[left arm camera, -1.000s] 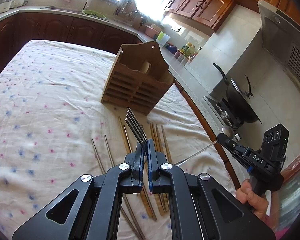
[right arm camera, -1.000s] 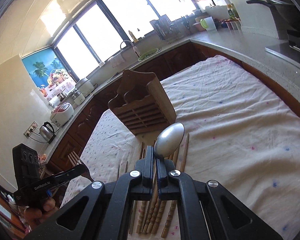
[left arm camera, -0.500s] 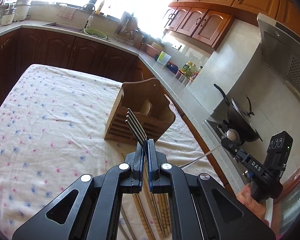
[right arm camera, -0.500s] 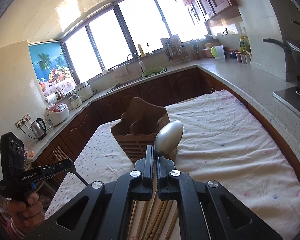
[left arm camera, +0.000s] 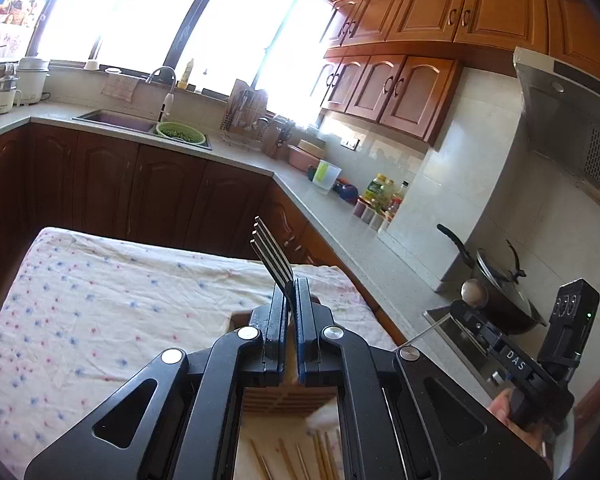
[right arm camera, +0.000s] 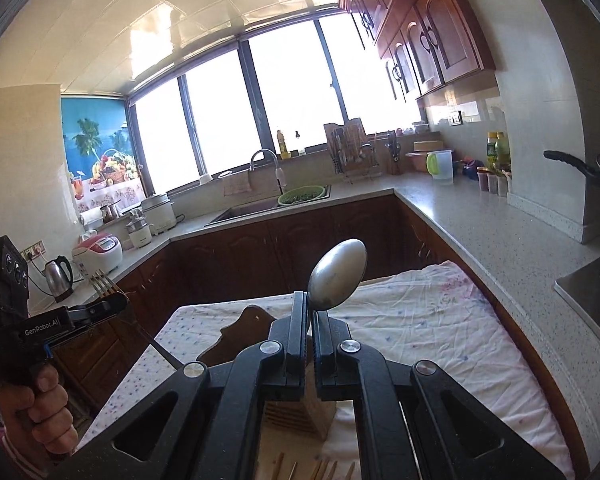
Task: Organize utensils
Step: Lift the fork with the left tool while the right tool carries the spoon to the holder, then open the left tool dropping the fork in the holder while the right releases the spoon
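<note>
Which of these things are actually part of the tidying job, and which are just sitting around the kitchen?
Part of the job:
- fork, gripped in the left gripper
- spoon, gripped in the right gripper
- wooden utensil holder
- chopsticks on the cloth

Just lying about:
- kettle
- rice cooker
- green colander
- wok

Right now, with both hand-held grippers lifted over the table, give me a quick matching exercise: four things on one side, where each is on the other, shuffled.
Things:
1. fork
2. spoon
3. wooden holder
4. chopsticks

Places:
A. lying flat on the floral cloth, near edge
B. clamped in the right hand-held gripper
C. standing on the cloth, below both grippers
D. clamped in the left hand-held gripper

Pairs: 1-D, 2-B, 3-C, 4-A
</note>
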`<move>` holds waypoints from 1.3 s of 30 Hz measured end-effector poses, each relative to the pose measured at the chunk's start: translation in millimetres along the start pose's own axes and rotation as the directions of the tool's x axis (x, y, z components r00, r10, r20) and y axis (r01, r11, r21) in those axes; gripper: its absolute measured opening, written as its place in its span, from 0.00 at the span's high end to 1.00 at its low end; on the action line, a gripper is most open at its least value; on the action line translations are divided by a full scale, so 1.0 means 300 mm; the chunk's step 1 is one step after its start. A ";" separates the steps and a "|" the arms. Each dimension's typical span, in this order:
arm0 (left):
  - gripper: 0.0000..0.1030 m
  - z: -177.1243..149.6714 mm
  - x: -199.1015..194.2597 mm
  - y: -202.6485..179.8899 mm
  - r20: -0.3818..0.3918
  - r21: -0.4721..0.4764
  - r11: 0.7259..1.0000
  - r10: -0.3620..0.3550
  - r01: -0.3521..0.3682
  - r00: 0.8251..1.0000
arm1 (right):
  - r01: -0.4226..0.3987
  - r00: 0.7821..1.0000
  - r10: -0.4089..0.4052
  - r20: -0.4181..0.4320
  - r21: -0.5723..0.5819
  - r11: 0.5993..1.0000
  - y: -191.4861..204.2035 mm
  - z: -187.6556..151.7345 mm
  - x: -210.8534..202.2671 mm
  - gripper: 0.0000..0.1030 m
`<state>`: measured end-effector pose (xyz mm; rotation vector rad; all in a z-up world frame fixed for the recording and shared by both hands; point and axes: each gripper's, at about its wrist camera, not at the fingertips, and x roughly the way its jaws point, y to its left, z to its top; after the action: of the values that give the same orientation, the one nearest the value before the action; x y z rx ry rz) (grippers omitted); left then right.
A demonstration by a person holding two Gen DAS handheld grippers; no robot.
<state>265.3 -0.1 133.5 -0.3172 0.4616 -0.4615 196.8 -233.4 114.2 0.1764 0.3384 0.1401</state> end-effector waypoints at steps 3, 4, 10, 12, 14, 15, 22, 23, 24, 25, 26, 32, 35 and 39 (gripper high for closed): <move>0.98 0.001 0.075 0.031 -0.003 -0.002 1.000 0.022 -0.022 1.000 | 0.014 1.000 -0.014 -0.020 -0.011 1.000 0.002 -0.006 0.078 0.98; 0.98 -0.005 0.100 0.043 -0.011 -0.005 1.000 0.029 -0.029 1.000 | 0.020 0.999 -0.020 -0.027 -0.019 1.000 0.005 -0.014 0.105 0.98; 0.98 -0.083 0.225 0.113 -0.087 -0.041 0.997 0.064 -0.067 0.994 | 0.037 0.994 -0.043 -0.100 -0.064 0.997 0.010 -0.083 0.238 0.98; 0.97 -0.113 0.250 0.133 -0.112 -0.056 0.997 0.054 -0.060 0.992 | 0.034 0.992 -0.042 -0.121 -0.071 0.997 0.012 -0.109 0.264 0.98; 0.97 -0.139 0.271 0.136 -0.135 -0.054 0.997 0.054 -0.062 0.989 | 0.029 0.989 -0.039 -0.145 -0.072 0.997 0.010 -0.131 0.287 0.98; 0.97 -0.149 0.280 0.133 -0.144 -0.050 0.996 0.060 -0.068 0.988 | 0.024 0.987 -0.035 -0.156 -0.071 0.997 0.008 -0.134 0.299 0.98; 0.97 -0.175 0.296 0.131 -0.153 -0.041 0.997 0.062 -0.069 0.986 | 0.003 0.975 -0.019 -0.219 -0.071 0.997 0.014 -0.166 0.348 0.98; 0.97 -0.169 0.301 0.131 -0.155 -0.040 0.997 0.061 -0.068 0.986 | 0.001 0.975 -0.015 -0.221 -0.063 0.998 0.011 -0.166 0.347 0.97; 0.97 -0.168 0.302 0.130 -0.155 -0.038 0.997 0.061 -0.067 0.986 | -0.001 0.976 -0.012 -0.219 -0.057 0.998 0.012 -0.162 0.349 0.97; 0.97 -0.169 0.301 0.129 -0.156 -0.035 0.997 0.062 -0.068 0.986 | 0.000 0.976 -0.011 -0.219 -0.054 0.999 0.014 -0.158 0.349 0.97; 0.97 -0.168 0.301 0.128 -0.155 -0.034 0.997 0.064 -0.070 0.986 | 0.000 0.975 -0.011 -0.220 -0.052 0.999 0.013 -0.157 0.347 0.97; 0.97 -0.160 0.304 0.116 -0.161 -0.026 0.996 0.077 -0.082 0.984 | -0.007 0.976 0.001 -0.220 -0.024 1.000 0.017 -0.143 0.340 0.96; 0.88 -0.148 0.289 0.111 -0.156 -0.025 0.996 0.079 -0.084 0.985 | -0.017 0.976 0.017 -0.215 0.002 1.000 0.009 -0.138 0.328 0.92; 0.67 -0.131 0.254 0.110 -0.129 -0.017 0.995 0.095 -0.097 0.987 | -0.033 0.978 0.041 -0.203 0.046 0.998 -0.007 -0.133 0.294 0.76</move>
<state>318.3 -16.8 60.3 -0.2870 0.6052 -0.3841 265.7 -214.9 48.8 0.2110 0.5426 0.1884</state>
